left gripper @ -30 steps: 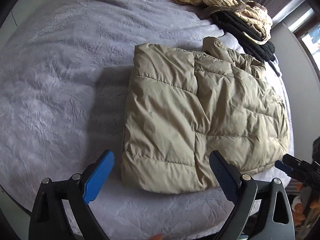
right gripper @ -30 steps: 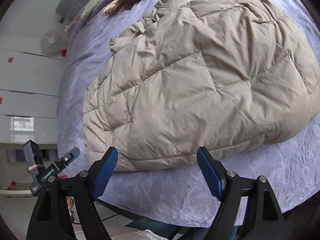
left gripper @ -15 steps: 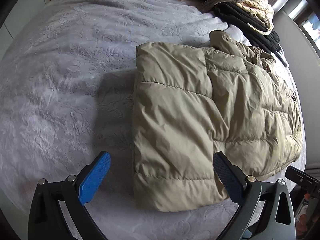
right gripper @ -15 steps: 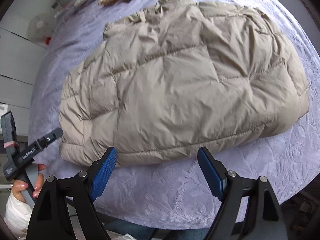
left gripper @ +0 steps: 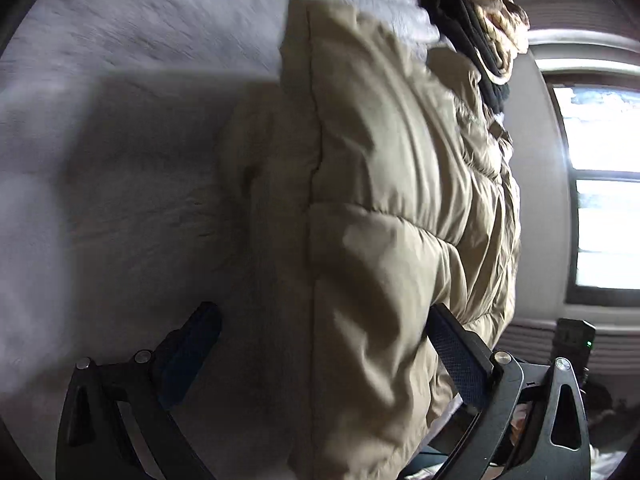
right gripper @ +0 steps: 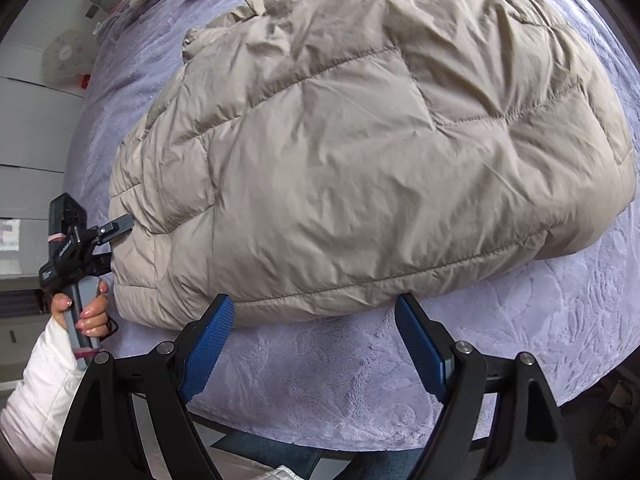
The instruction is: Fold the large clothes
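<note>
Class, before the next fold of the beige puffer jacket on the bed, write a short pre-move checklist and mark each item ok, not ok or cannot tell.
1. Left gripper astride the puffer jacket edge, jaws wide: ok.
2. Left jaws closed on fabric: not ok.
3. Right gripper lined up with the near hem, jaws wide: ok.
4. Right jaws touching the jacket: cannot tell; they sit just short of the hem.
5. Jacket fully on the bedspread: cannot tell.
6. Pile of other clothes apart from the jacket: cannot tell, the view is blurred.
</note>
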### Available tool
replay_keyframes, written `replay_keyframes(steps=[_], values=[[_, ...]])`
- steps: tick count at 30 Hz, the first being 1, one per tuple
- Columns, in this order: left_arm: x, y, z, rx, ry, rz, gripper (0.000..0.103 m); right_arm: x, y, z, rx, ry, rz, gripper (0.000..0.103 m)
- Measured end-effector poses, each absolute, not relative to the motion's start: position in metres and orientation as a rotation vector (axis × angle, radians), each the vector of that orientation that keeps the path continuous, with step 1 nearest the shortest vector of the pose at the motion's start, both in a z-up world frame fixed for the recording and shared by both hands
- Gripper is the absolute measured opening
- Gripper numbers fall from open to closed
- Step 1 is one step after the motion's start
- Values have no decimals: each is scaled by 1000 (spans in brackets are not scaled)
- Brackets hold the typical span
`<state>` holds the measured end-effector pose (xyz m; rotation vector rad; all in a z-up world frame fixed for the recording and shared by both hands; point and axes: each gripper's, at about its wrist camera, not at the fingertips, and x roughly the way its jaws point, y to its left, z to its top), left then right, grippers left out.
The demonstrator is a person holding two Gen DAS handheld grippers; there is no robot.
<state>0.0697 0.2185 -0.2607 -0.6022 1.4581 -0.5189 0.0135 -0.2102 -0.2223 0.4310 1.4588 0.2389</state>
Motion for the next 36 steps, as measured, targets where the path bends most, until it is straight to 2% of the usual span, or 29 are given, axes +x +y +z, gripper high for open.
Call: replay_keyframes(steps=[4,5,6,8,9,11,12,14,20,25,30,36], values=[[79,200,-270,-607,1481,-572,103,14,-209,-222,430,1463,253,85],[80,196,-271,-605,1486,-576,93,14,-208,-219,427,1460,263,85],[80,189,-271,-600,1496,-600,57,15,-208,-215,418,1451,271,85],[81,182,-270,-644,1501,-638,35,17,-208,-205,394,1415,275,85],[81,180,-267,-639,1488,-643,29,19,-209,-200,381,1388,273,85],[79,177,-259,-632,1475,-635,26,26,-212,-188,349,1313,250,82],[78,177,-256,-636,1472,-632,25,30,-214,-183,334,1276,240,75],[75,177,-248,-649,1464,-621,25,40,-212,-182,297,1236,236,6],[67,164,-212,-666,1440,-601,25,90,-203,-203,210,1131,256,6],[62,131,-166,-653,1411,-599,25,130,-202,-229,251,1139,302,6],[58,69,-117,-572,1374,-643,25,157,-218,-260,422,1220,356,4],[67,-20,-90,-497,1383,-622,25,166,-246,-291,643,1271,430,0]])
